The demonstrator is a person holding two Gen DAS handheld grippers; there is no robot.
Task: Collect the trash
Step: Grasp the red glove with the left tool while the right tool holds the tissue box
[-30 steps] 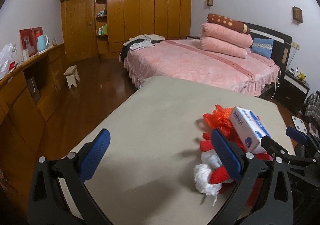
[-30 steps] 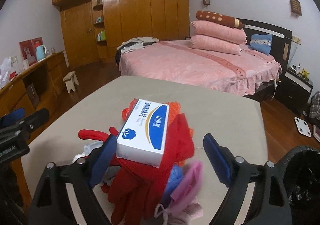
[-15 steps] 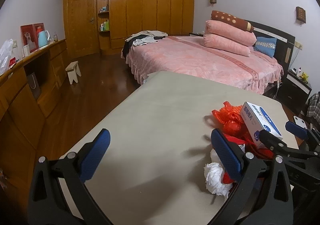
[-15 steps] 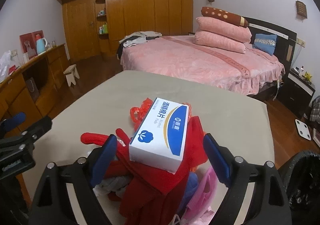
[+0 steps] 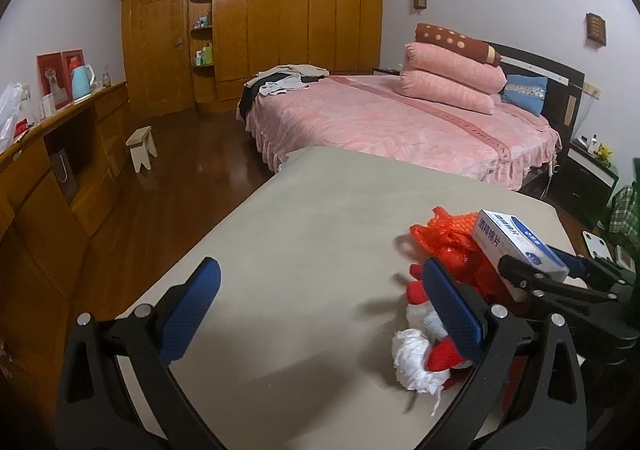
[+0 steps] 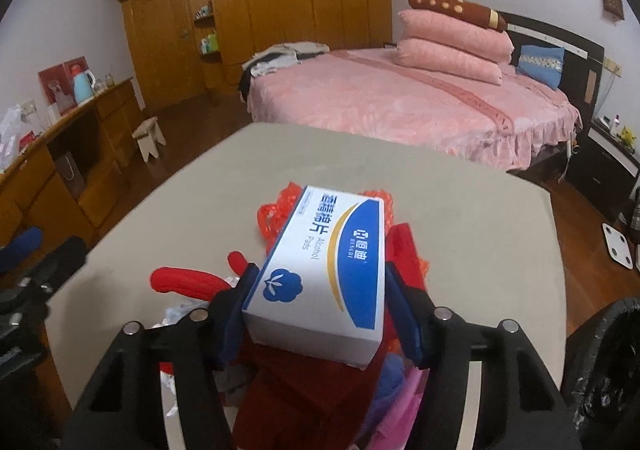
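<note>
A white and blue alcohol-pads box (image 6: 324,270) sits on top of a trash pile on the beige table (image 6: 460,210). My right gripper (image 6: 320,306) is shut on the box, one blue pad on each long side. The box also shows in the left wrist view (image 5: 516,242), with the right gripper (image 5: 540,274) on it. The pile holds red gloves (image 6: 188,282), a red plastic bag (image 5: 444,234), a crumpled white tissue (image 5: 412,358) and pink and blue scraps (image 6: 400,402). My left gripper (image 5: 320,306) is open and empty, left of the pile.
A black trash bag (image 6: 604,366) stands at the table's right edge. A pink bed (image 5: 400,122) lies beyond the table. A wooden sideboard (image 5: 48,170) runs along the left wall, with a small stool (image 5: 142,142) on the floor.
My right gripper has closed from wide open onto the alcohol-pads box. The left gripper has stayed open, with only a slight shift of view.
</note>
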